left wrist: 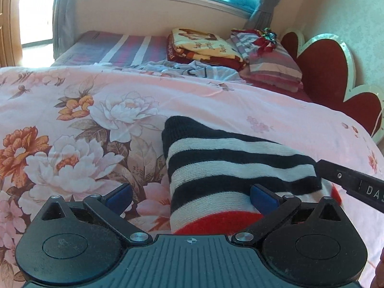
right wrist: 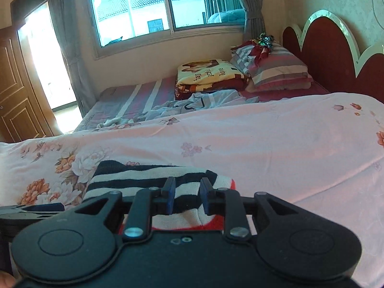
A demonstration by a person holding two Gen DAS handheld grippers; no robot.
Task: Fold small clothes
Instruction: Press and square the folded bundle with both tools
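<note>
A striped knit garment (left wrist: 225,168), black and white with a red band, lies on the pink floral quilt (left wrist: 96,110). My left gripper (left wrist: 192,198) is open, its blue pads on either side of the garment's near left part. In the right wrist view the garment (right wrist: 144,177) lies just ahead. My right gripper (right wrist: 186,196) has its jaws close together around a raised part of the striped knit; whether the pads press the cloth is unclear. The right gripper's finger shows in the left wrist view (left wrist: 350,180) at the garment's right end.
A rumpled light blue garment (right wrist: 204,100) lies beyond the quilt. A folded yellow and red blanket (right wrist: 211,76) and striped pillows (right wrist: 276,69) sit by the red scalloped headboard (right wrist: 336,55). A window (right wrist: 156,9) and a wooden door (right wrist: 14,88) are behind.
</note>
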